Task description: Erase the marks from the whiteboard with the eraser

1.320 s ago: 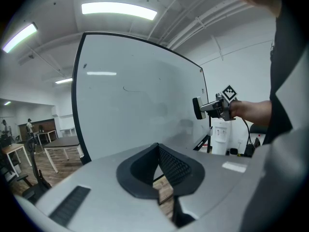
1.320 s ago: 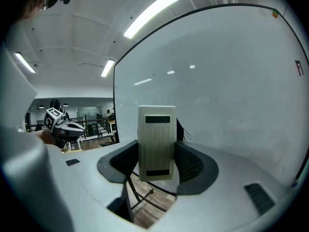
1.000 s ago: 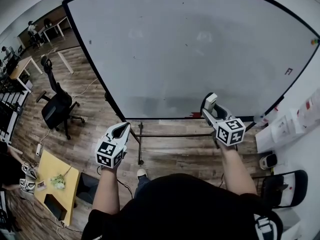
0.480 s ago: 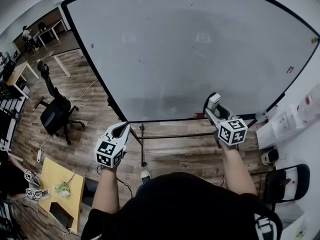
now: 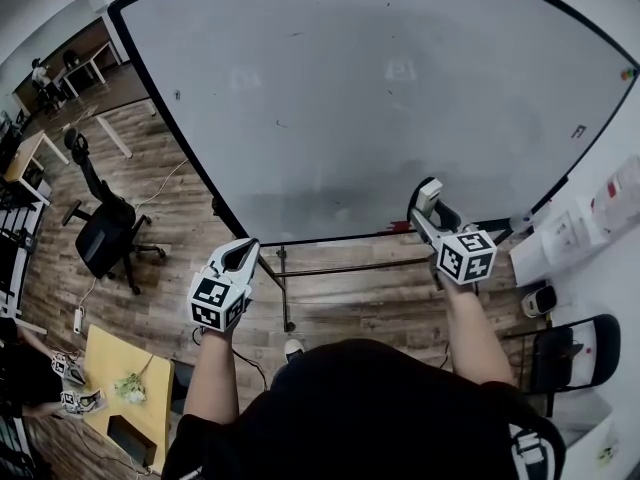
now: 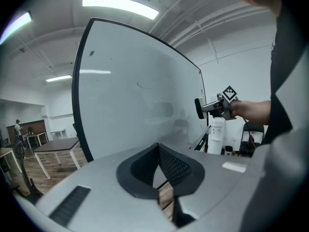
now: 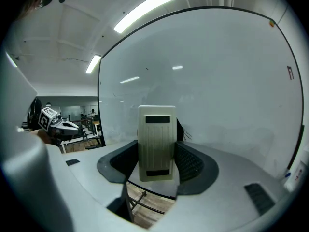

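The large whiteboard (image 5: 380, 98) fills the upper head view and carries a few faint dark marks (image 5: 278, 124). A cream eraser (image 5: 425, 199) stands upright in my right gripper (image 5: 428, 190), which is shut on it, just in front of the board's lower edge. In the right gripper view the eraser (image 7: 156, 143) sits squeezed between both black pads, facing the board (image 7: 217, 81). My left gripper (image 5: 240, 253) hangs below the board's lower left corner, shut and holding nothing. The left gripper view shows a thin curved mark (image 6: 142, 86) on the board.
Under the board are its metal stand bars (image 5: 285, 288) on wood flooring. A black office chair (image 5: 100, 238) stands at the left, a yellow table (image 5: 125, 388) at the lower left. A white appliance (image 5: 560, 243) and another black chair (image 5: 570, 353) are at the right.
The right gripper has risen slightly with the eraser toward the board's lower edge. The head view has shifted a little. The left gripper has barely moved.
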`<action>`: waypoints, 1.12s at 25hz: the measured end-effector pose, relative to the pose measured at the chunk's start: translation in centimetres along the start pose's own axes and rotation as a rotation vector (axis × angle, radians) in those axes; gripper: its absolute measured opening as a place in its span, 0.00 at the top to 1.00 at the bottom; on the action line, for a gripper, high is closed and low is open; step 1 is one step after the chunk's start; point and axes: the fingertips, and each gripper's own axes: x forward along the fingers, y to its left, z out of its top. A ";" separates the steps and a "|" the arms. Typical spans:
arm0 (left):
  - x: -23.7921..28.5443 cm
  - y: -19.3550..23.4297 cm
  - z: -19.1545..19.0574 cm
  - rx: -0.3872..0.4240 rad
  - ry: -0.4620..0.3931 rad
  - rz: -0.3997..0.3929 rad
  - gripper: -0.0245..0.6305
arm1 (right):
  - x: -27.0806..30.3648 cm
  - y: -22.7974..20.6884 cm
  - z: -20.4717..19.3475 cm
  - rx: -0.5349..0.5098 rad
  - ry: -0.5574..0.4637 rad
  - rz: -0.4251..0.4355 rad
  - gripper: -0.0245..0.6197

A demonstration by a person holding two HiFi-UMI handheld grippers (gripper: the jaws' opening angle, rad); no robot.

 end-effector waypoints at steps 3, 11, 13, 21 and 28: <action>0.2 0.5 0.1 0.002 0.000 -0.007 0.95 | 0.3 0.2 0.0 0.001 0.002 -0.007 0.60; 0.9 1.5 0.3 0.008 -0.008 -0.027 0.95 | 0.9 0.5 0.2 0.001 0.006 -0.024 0.60; 1.0 1.8 0.2 0.007 -0.006 -0.032 0.95 | 1.1 0.6 0.3 -0.001 0.005 -0.028 0.60; 1.3 3.1 -0.2 -0.002 -0.005 -0.050 0.95 | 2.5 1.1 2.0 -0.027 -0.008 -0.045 0.60; 1.5 4.4 -0.4 -0.003 -0.010 -0.062 0.95 | 3.5 1.8 4.6 -0.062 -0.032 -0.061 0.60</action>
